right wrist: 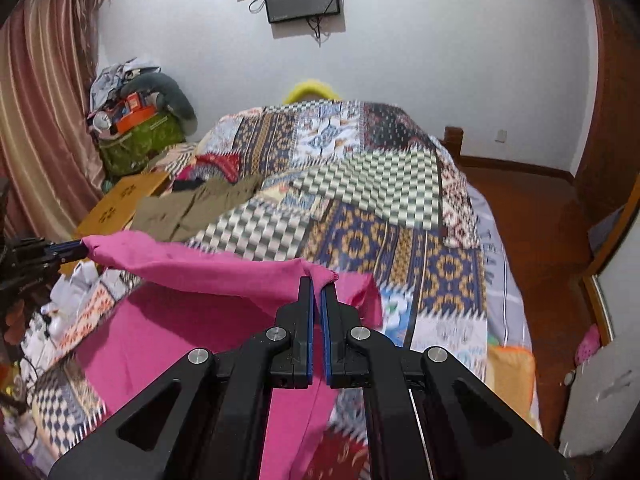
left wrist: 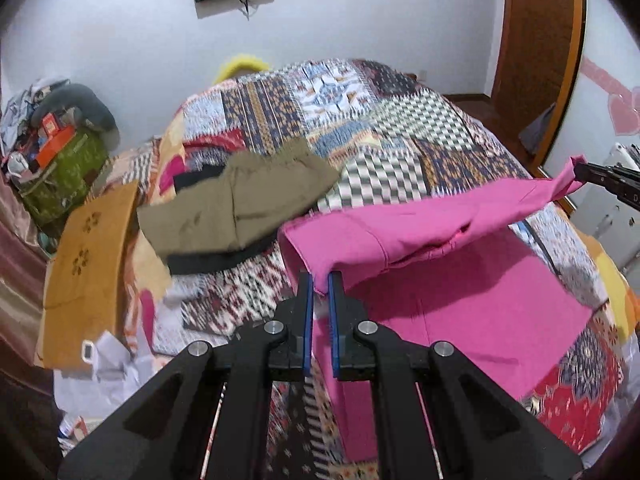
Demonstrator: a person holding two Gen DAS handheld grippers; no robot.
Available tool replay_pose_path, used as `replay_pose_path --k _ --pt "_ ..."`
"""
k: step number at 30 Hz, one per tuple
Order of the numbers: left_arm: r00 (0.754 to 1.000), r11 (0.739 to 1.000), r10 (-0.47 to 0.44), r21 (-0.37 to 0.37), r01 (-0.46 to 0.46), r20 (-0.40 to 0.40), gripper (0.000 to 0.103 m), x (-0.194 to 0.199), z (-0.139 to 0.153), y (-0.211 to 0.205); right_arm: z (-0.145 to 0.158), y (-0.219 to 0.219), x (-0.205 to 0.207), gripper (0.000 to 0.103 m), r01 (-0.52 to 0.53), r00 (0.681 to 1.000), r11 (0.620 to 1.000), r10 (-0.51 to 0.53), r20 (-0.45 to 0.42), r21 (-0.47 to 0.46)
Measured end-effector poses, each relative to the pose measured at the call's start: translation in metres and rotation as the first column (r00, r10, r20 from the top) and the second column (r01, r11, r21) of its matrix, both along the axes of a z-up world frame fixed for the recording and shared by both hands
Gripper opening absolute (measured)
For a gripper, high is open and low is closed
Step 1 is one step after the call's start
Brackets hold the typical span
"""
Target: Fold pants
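Pink pants (left wrist: pixel 440 240) hang stretched above the patchwork bedspread (left wrist: pixel 400 128), held at two corners. My left gripper (left wrist: pixel 320 280) is shut on one corner of the raised edge. My right gripper (right wrist: pixel 318 284) is shut on the other corner; it also shows at the right edge of the left wrist view (left wrist: pixel 580 170). The left gripper shows at the left of the right wrist view (right wrist: pixel 82 248). The lower part of the pink pants (right wrist: pixel 180 332) lies flat on the bed under the lifted edge.
Folded olive-brown pants (left wrist: pixel 240 200) lie on a dark garment at the bed's left side. A yellow-brown box (left wrist: pixel 88 264) and a green bag (left wrist: pixel 60 176) with clutter stand left of the bed. Wooden floor (right wrist: pixel 532 216) lies to the right.
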State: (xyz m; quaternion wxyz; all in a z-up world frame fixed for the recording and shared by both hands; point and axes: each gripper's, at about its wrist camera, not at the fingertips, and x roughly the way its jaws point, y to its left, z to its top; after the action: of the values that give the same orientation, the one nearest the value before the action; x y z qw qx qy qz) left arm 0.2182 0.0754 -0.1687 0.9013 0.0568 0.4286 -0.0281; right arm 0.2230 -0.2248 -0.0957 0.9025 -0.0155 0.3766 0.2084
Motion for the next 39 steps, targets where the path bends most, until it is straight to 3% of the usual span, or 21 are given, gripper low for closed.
replay_pose_path --k 11,18,19,21,23,27,29,33,39 --pt "0.992 1.000 -0.017 -0.025 0.014 -0.124 0.008 -0.036 -0.058 0.000 -0.062 -0.009 -0.044 0.004 0.014 0.994 0.999 -0.019 -0.110 -0.047" --pt "0.994 1.000 0.012 0.020 -0.010 -0.110 0.008 -0.047 -0.056 0.007 -0.078 -0.017 -0.066 0.004 0.040 0.991 0.994 -0.053 -0.126 -0.107" --pt "0.994 1.000 0.011 0.013 -0.009 -0.109 0.010 -0.049 -0.053 0.009 -0.076 -0.019 -0.070 0.004 0.043 0.992 0.993 -0.055 -0.112 -0.107" --pt "0.994 1.000 0.016 0.010 -0.015 -0.106 0.030 -0.050 -0.045 0.011 -0.067 -0.019 -0.078 0.005 0.030 0.996 0.994 -0.039 -0.081 -0.105" --pt "0.998 1.000 0.023 0.013 -0.023 -0.063 0.062 -0.052 -0.035 0.011 -0.058 -0.014 -0.082 0.011 0.017 0.998 0.994 -0.024 -0.061 -0.108" --pt "1.000 1.000 -0.002 0.014 0.002 -0.017 0.074 -0.051 -0.017 0.000 -0.044 0.004 -0.083 0.045 -0.036 0.999 0.997 0.033 -0.040 -0.075" --pt "1.000 1.000 -0.027 0.015 0.027 -0.016 0.084 -0.049 -0.013 -0.010 -0.041 0.020 -0.085 0.051 -0.083 0.996 0.994 0.080 -0.041 -0.068" --pt "0.995 0.994 -0.090 0.052 0.092 -0.033 0.086 -0.042 -0.015 -0.034 -0.044 0.055 -0.086 0.059 -0.198 0.979 0.977 0.193 -0.061 -0.084" --pt "0.980 0.981 -0.175 0.064 0.182 -0.091 0.086 -0.030 -0.032 -0.061 -0.070 0.100 -0.075 0.059 -0.320 0.947 0.927 0.306 -0.102 -0.193"
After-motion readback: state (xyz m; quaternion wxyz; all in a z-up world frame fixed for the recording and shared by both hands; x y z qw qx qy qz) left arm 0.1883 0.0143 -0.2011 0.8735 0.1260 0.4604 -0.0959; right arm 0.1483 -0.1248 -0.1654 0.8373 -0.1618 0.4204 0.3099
